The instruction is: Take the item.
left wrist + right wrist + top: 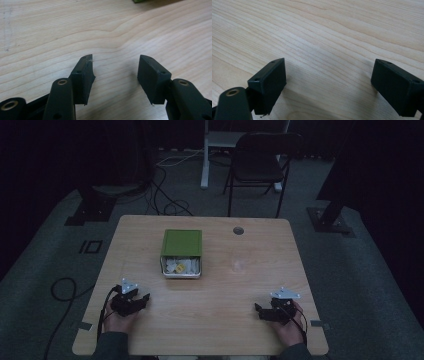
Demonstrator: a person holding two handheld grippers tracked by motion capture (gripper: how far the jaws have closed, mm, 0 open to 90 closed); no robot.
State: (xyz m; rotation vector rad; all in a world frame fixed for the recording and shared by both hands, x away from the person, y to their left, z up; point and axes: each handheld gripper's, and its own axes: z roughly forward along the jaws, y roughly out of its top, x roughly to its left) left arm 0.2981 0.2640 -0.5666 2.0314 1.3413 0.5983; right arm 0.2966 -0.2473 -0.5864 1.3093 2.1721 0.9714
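Observation:
A green box [181,242] with its lid slid back stands on the wooden table [220,285], at the middle toward the far side. Its open front end shows small white pieces and one yellow piece [179,268]. My left gripper [142,298] rests near the table's front left, held in a hand, jaws open over bare wood [115,72]. My right gripper [258,309] rests at the front right, also held in a hand, jaws wide open over bare wood [328,75]. A green corner of the box [140,1] peeks in at the top of the left gripper view.
A round cable hole [238,230] sits in the table's far right part. Beyond the table stand a black chair [260,162], a white desk leg [205,155] and loose cables [165,195] on the grey floor. A cable [62,290] loops left of the table.

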